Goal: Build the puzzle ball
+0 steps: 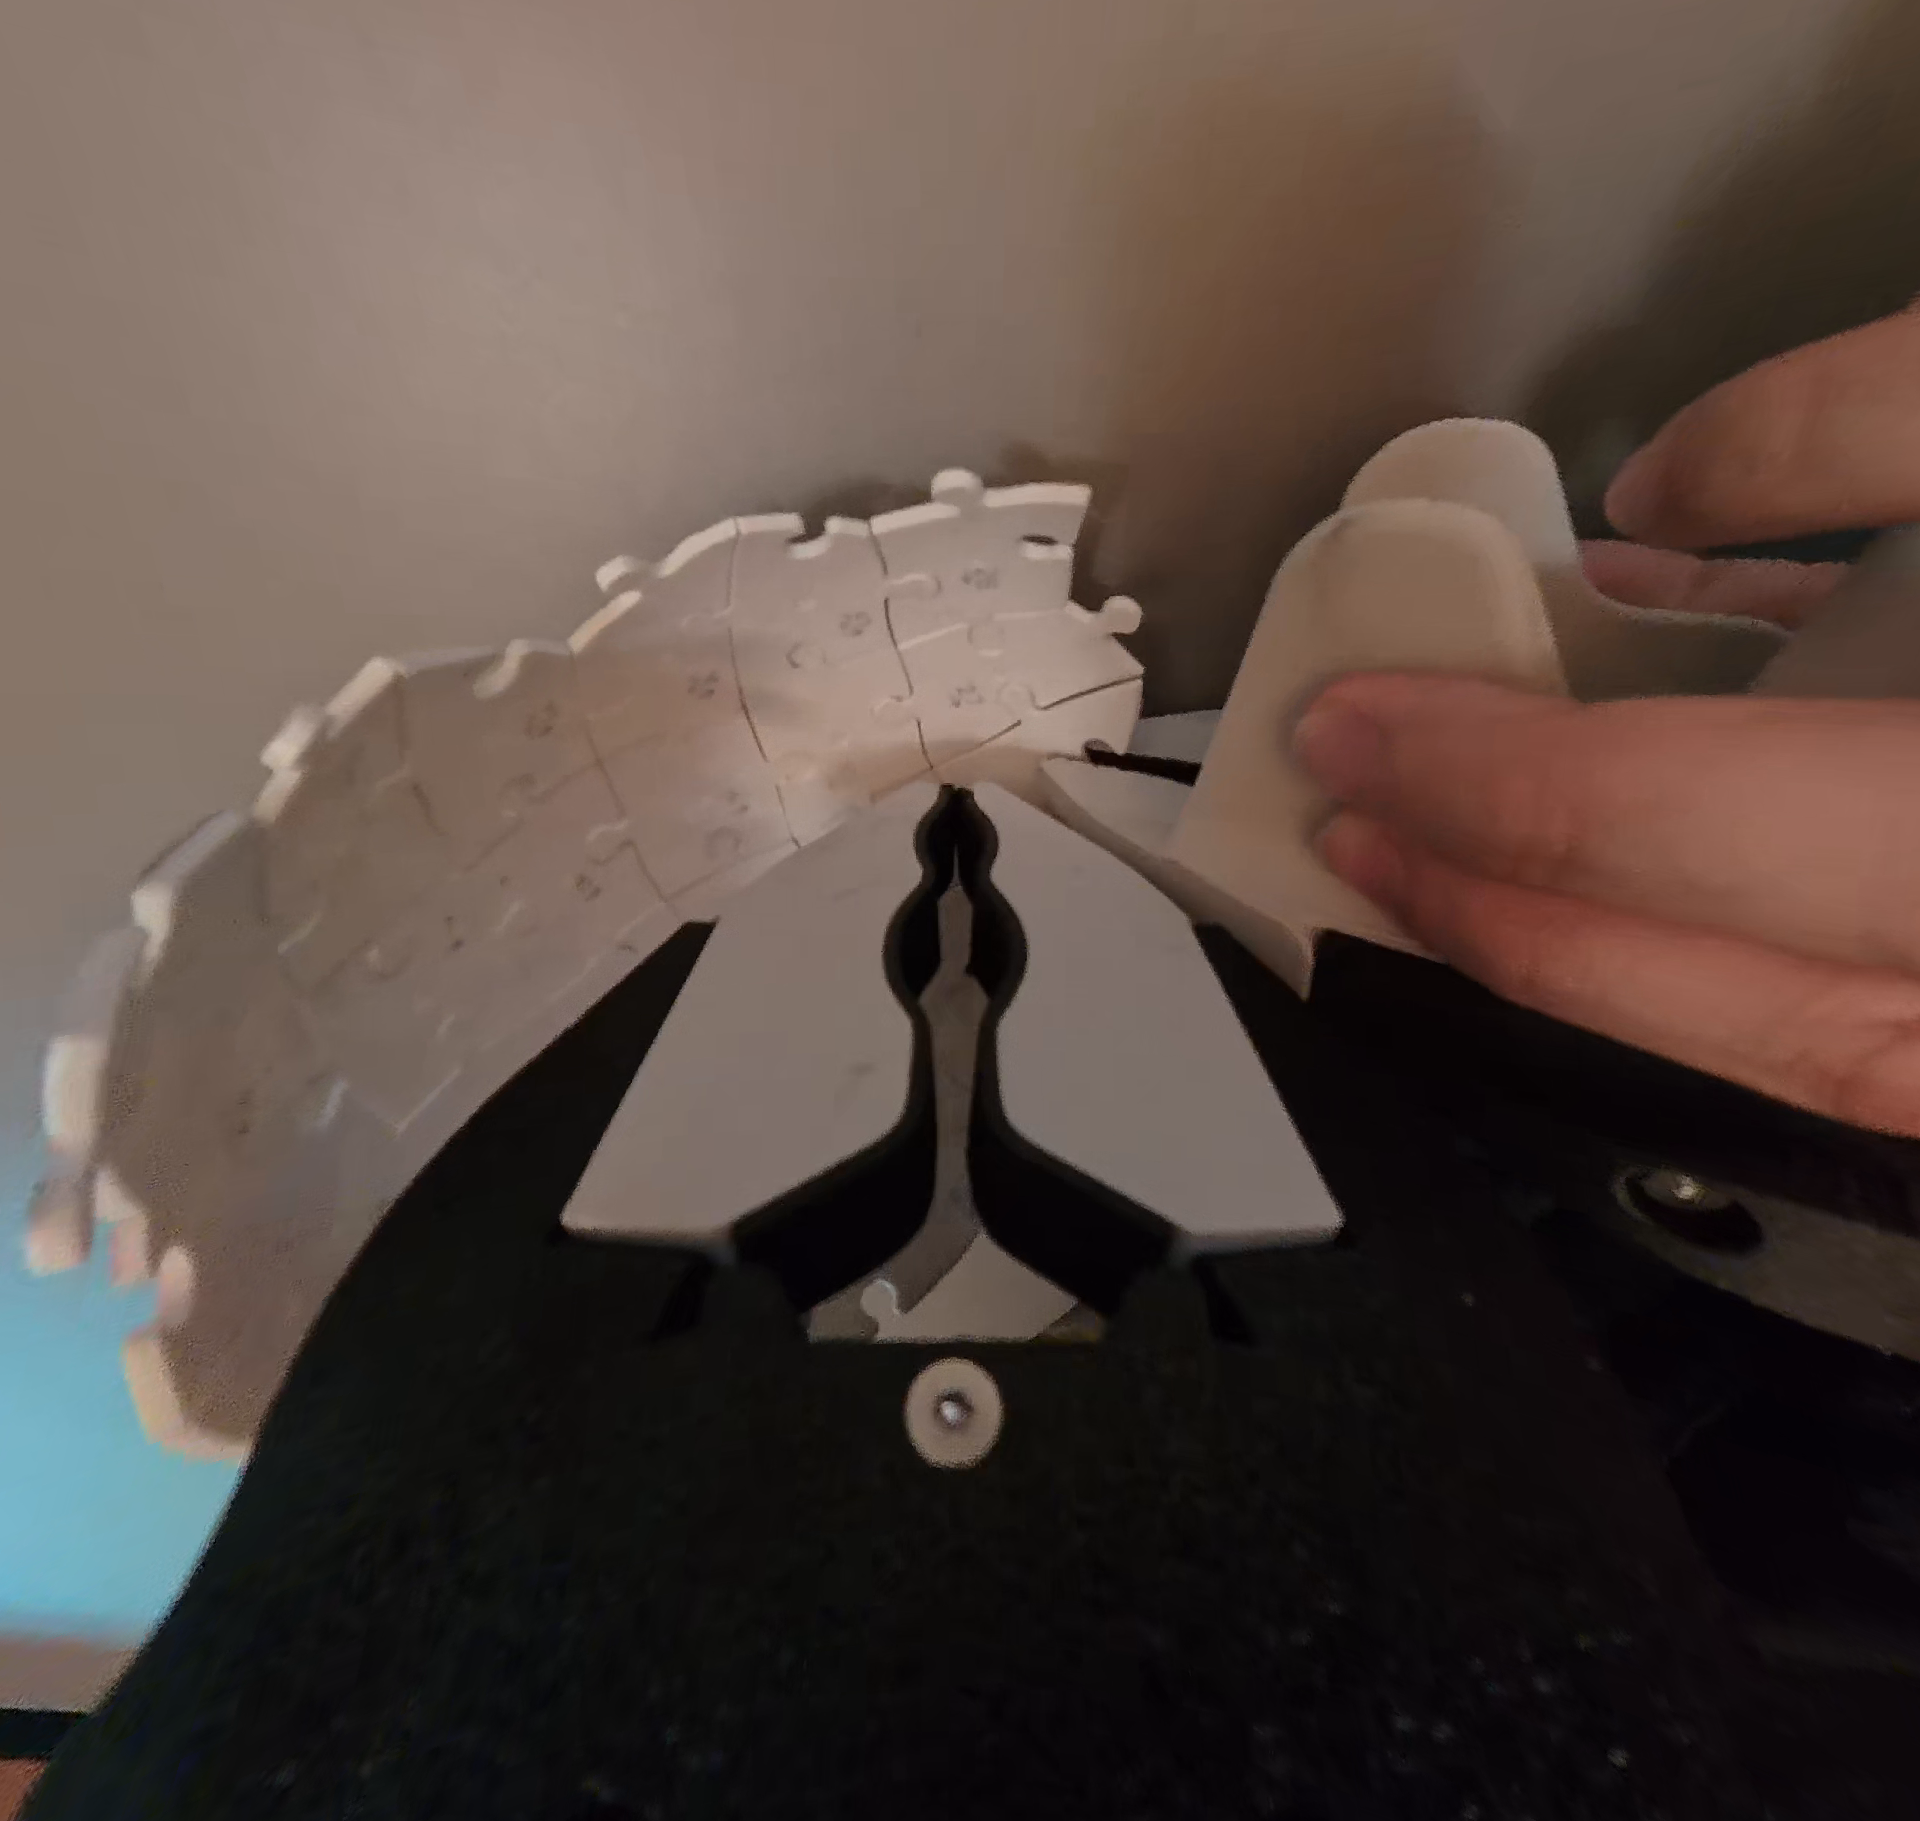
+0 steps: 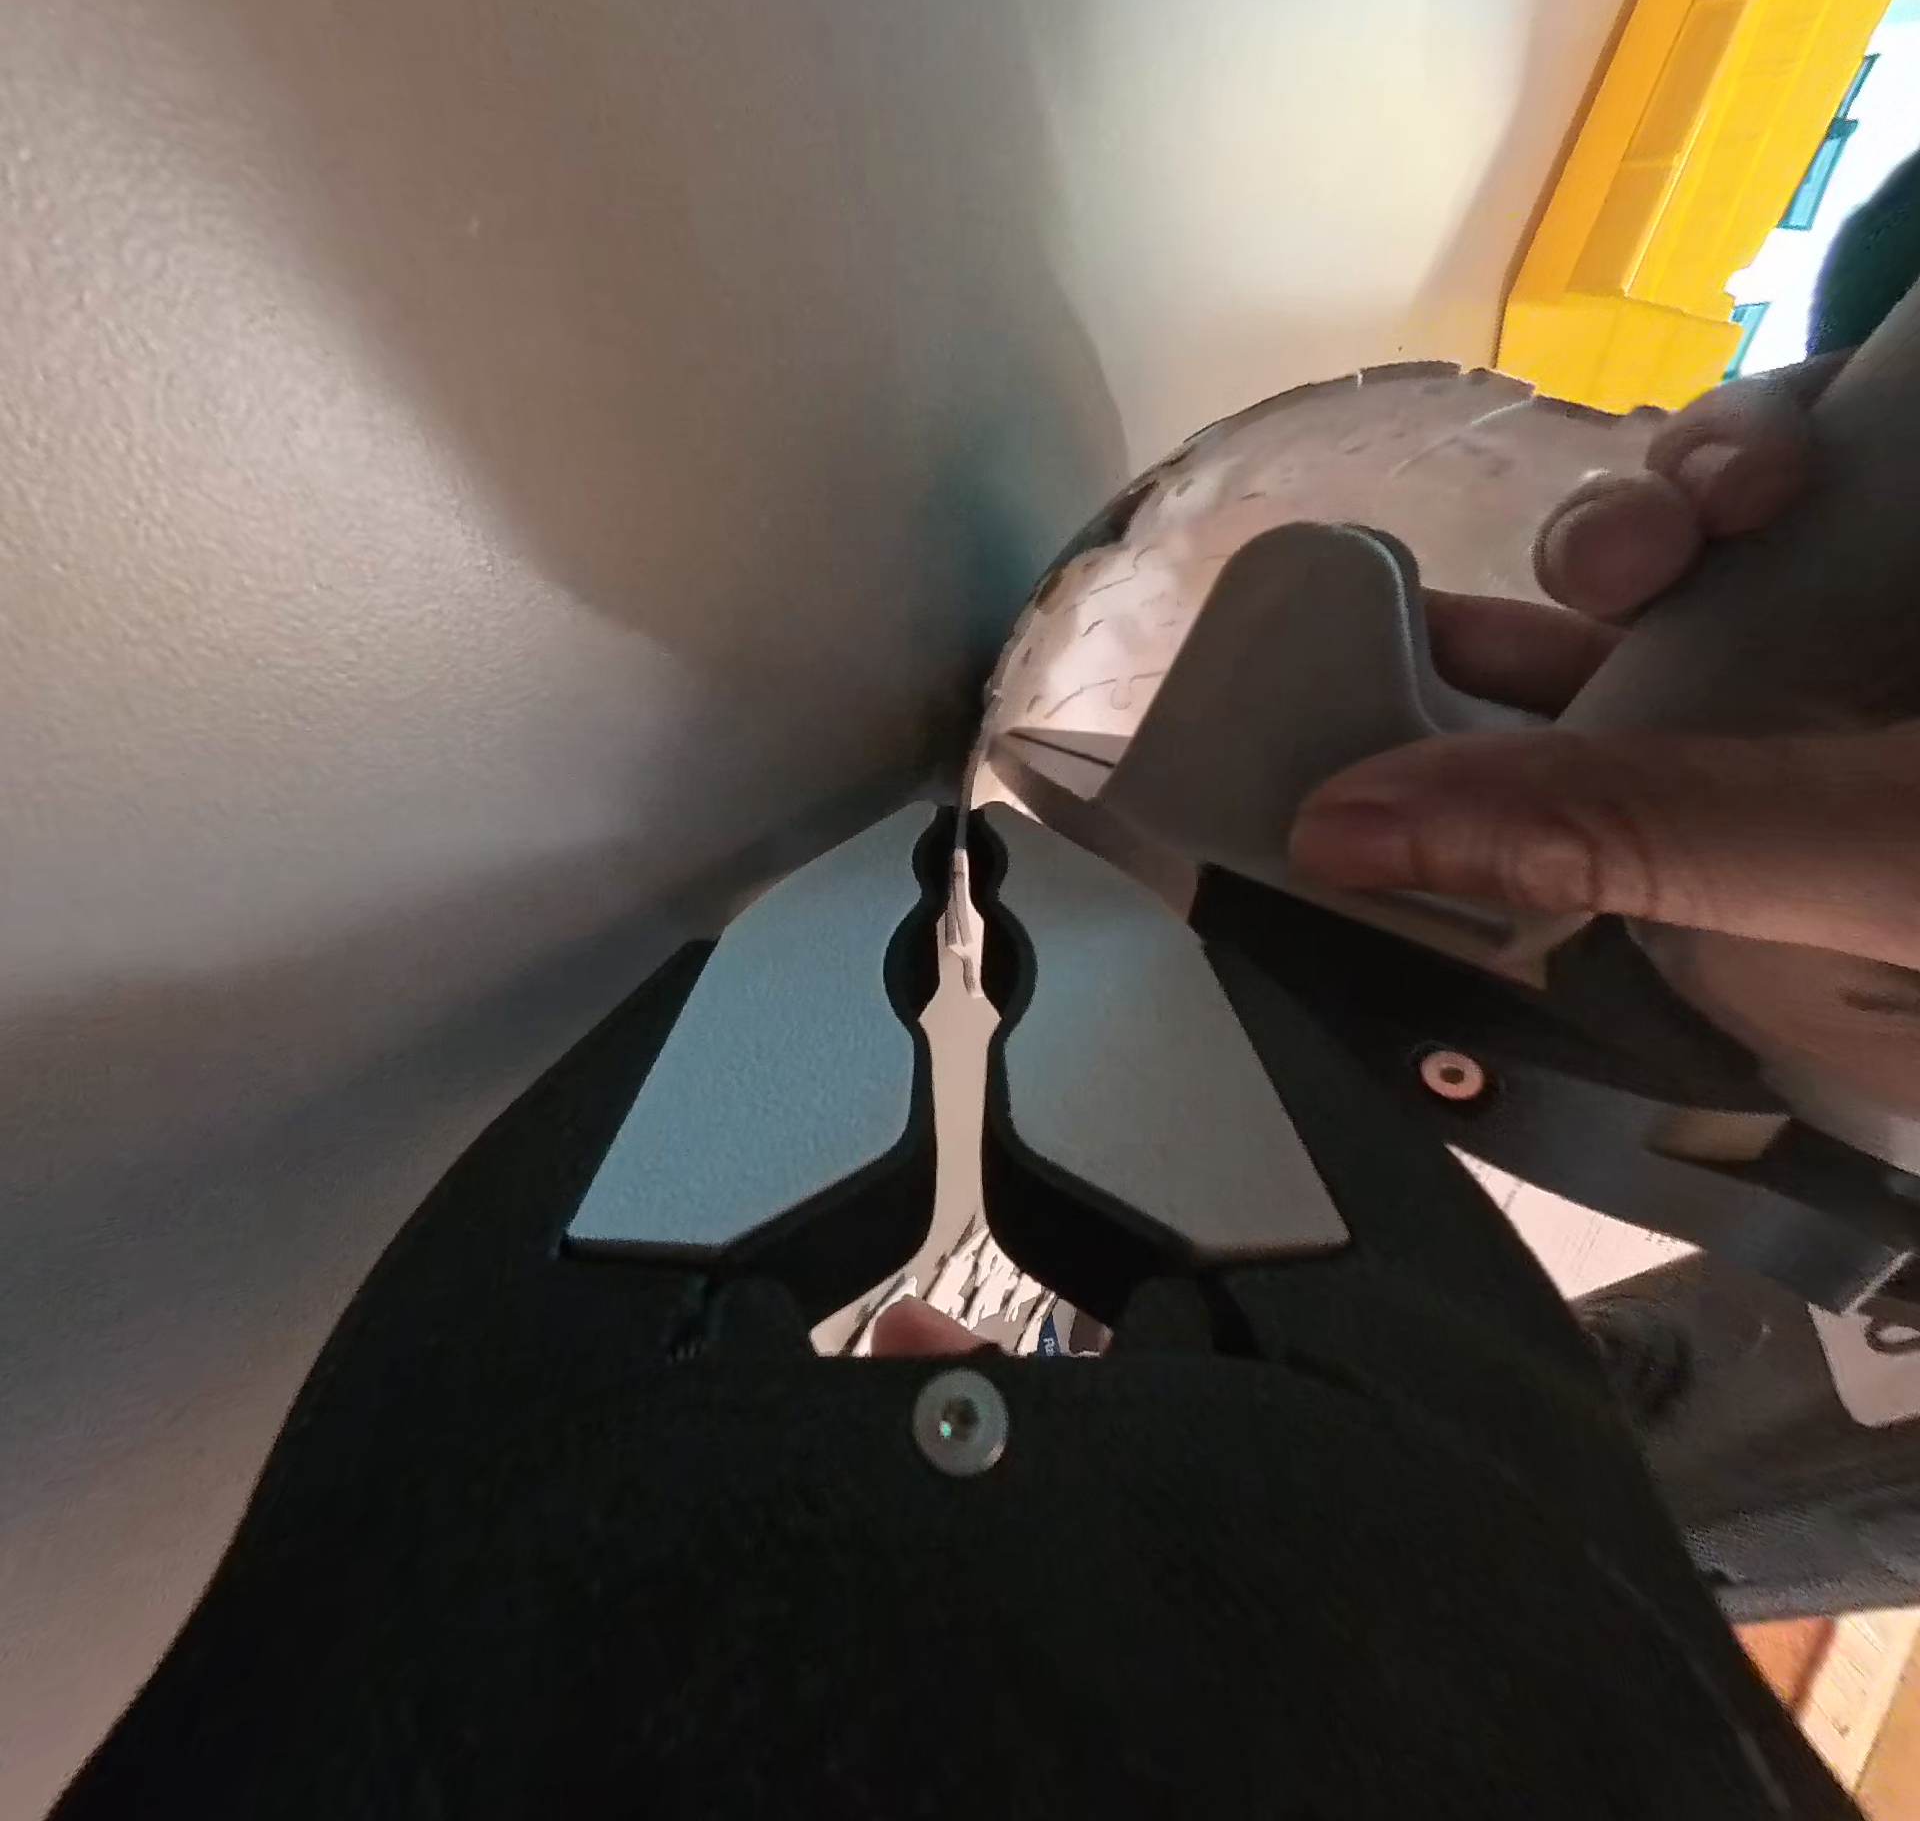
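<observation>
Gripping puzzle shell [image 1: 644, 805] edge w/ left claw [image 1: 954, 803], clenched, frame ctr | right claw [image 2: 961, 826] clenched on shell rim [image 2: 1226, 545], mid-right | hand [image 1: 1621, 836] on white handle [image 1: 1382, 691], right

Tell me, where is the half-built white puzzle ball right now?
The puzzle shell is in the air before a plain wall, its edge pinched in both grippers' jaws; it curves left in the left wrist view, right in the right wrist view.
</observation>
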Motion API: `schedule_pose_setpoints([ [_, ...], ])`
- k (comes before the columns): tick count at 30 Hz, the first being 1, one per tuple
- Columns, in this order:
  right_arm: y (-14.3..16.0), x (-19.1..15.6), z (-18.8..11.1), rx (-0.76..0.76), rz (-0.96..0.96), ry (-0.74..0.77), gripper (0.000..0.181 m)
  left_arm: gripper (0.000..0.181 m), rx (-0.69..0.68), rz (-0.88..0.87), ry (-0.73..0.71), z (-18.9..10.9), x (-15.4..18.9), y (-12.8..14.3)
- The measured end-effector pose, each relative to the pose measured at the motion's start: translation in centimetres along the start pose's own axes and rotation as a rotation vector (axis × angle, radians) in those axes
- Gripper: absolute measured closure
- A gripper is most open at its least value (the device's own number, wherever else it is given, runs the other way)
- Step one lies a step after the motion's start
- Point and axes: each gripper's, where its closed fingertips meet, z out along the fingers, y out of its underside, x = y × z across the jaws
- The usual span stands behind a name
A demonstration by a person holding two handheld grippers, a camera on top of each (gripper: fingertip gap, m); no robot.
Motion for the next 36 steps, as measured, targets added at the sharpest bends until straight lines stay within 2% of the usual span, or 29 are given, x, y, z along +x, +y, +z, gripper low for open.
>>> schedule_pose_setpoints([
  [13,0.1,-0.1,0.2,-0.029,-0.007,0.025,0.178,0.181,-0.019,-0.025,-0.067,0.1,-0.1,0.0],
  [23,-0.4,0.0,-0.3,-0.051,0.026,0.032,0.169,0.181,-0.008,-0.049,-0.076,0.2,0.0,0.1],
  [26,-0.7,0.0,-0.8,-0.036,0.080,0.017,0.169,0.181,-0.007,-0.050,-0.075,0.2,0.0,0.1],
  [29,-0.8,0.4,-1.0,-0.006,0.214,0.019,0.181,0.181,-0.001,-0.053,-0.078,0.2,0.0,0.1],
  [36,-0.5,0.8,-0.1,0.012,0.417,0.047,0.181,0.181,0.025,-0.074,-0.066,0.1,0.0,0.1],
])
